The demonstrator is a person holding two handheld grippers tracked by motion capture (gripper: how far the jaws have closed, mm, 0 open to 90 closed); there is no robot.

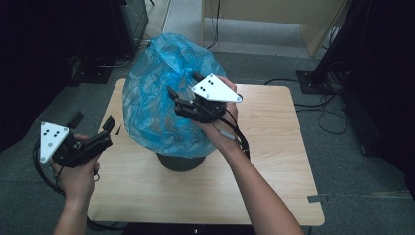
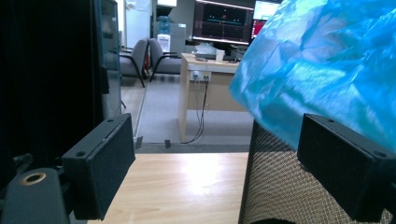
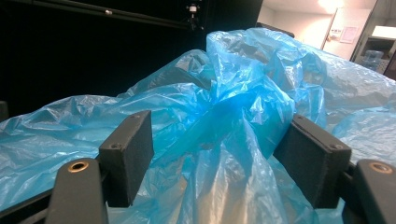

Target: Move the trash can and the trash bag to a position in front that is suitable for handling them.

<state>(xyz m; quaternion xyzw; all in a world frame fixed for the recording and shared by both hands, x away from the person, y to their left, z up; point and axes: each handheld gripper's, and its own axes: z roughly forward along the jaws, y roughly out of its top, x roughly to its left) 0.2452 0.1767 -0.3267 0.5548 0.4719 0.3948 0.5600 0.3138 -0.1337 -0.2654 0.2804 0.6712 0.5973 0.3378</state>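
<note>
From the high view we see the blue bag (image 1: 161, 105) draped over a mesh bin (image 1: 180, 161) on the surface (image 1: 274, 147); our right hand-held gripper (image 1: 183, 83) reaches into its folds, our left hand-held gripper (image 1: 93, 121) apart. The left gripper view shows wide, empty jaws. The right gripper view shows gathered plastic (image 3: 224, 140) between spread jaws; grip uncertain.

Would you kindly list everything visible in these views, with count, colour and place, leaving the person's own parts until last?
Plastic bag: one, translucent blue, billowing over the mesh bin at the table's far middle.
Mesh bin: one, dark wire mesh, under the bag; its round base stands on the table.
Table: one, light wood, centre of the high view.
Desk: one, light wood, across the room.
Chairs: two, grey, at the far wall.
Monitors: at least two, dark with lit traces, behind the desk.
Left gripper: one, black, at the table's left edge, jaws open, nothing between them.
Right gripper: one, black, at the bag's top, jaws open around a bunched fold.
</note>
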